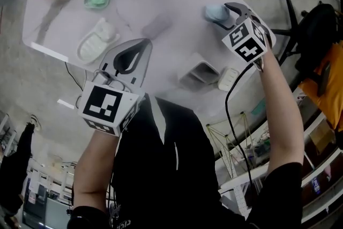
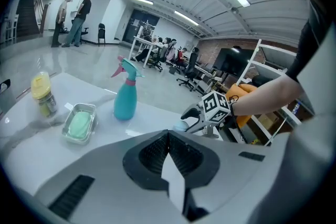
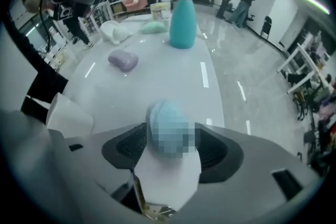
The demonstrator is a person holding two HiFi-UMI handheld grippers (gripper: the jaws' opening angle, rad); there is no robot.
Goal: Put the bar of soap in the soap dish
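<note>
Now, right gripper (image 3: 172,136) with jaws open around a blue soap bar (image 3: 167,115) on the table (image 3: 168,81), purple soap (image 3: 123,60) near that bar, left gripper (image 2: 168,134) well apart from it, jaws closed, empty.

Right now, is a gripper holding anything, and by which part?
Nothing is gripped yet. The right gripper stands open, with the blue bar of soap lying between its jaws. The left gripper is shut and empty.

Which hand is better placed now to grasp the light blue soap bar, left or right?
Right: the right gripper has its fingers open around the light blue soap bar. The left gripper is shut and away from it.
</note>
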